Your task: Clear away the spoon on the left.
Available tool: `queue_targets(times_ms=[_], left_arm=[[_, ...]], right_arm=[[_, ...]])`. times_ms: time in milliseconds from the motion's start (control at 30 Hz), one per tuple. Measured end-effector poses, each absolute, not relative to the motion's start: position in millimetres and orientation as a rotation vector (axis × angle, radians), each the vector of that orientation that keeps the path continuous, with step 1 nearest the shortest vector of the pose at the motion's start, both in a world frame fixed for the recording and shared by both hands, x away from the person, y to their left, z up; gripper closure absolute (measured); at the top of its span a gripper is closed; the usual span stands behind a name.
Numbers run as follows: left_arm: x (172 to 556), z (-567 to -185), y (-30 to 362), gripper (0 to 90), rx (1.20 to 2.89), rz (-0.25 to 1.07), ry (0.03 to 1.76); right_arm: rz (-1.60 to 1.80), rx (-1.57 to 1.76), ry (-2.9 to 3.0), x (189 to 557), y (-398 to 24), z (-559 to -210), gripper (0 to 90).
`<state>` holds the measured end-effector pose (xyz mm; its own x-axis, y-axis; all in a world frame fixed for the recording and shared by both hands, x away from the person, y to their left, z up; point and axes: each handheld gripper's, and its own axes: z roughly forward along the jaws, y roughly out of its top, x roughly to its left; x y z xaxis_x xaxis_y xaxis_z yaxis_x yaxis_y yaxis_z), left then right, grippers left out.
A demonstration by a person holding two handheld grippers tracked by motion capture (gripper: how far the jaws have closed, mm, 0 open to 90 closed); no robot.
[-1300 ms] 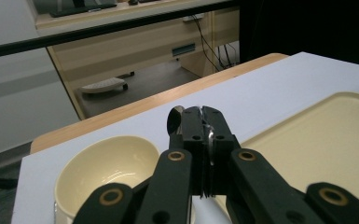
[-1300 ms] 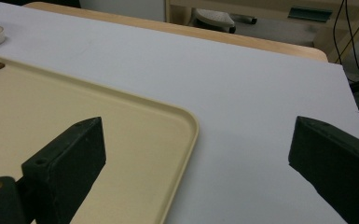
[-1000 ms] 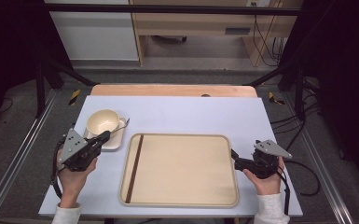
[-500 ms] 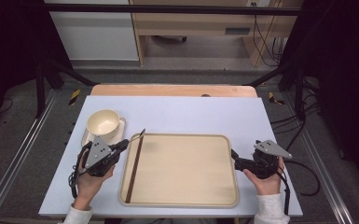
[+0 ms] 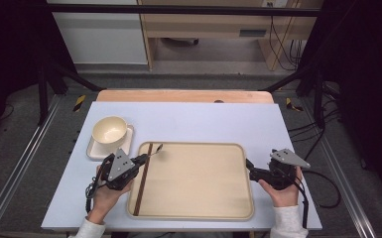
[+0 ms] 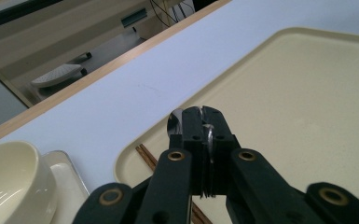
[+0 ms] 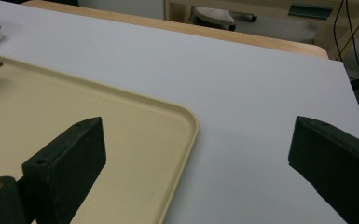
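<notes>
Over the tray [image 5: 193, 198], our left gripper [image 6: 200, 116] fingers pinch a light, stiff, slippery spoon [image 5: 155, 149] by its handle; right gripper [image 5: 250, 166] fingers stand spread.

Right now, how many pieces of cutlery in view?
2, chopsticks counted as one. A spoon is clamped in the left gripper, over the tray's left part. Brown chopsticks lie along the tray's left edge.

Left gripper [image 6: 204, 122] low in centre frame, jaws clamped on a metal spoon [image 6: 175, 122], its bowl peeking out at their left. Beige tray [image 6: 307, 93] across the right, brown chopsticks [image 6: 147, 157] on its near corner, cream bowl [image 6: 9, 182] lower left.
</notes>
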<state>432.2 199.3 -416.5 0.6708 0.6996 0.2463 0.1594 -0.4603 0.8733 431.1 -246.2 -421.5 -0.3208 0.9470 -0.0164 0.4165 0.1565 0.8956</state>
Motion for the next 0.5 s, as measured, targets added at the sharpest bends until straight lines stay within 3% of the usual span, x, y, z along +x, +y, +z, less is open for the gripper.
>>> queue_targets(times_ms=[500], left_arm=[[434.3,-428.8,186.8,88.7,2.025,0.796,0.664]], right_arm=[[1.116,1.296,1.832,431.5,-245.4,-422.1,4.5]])
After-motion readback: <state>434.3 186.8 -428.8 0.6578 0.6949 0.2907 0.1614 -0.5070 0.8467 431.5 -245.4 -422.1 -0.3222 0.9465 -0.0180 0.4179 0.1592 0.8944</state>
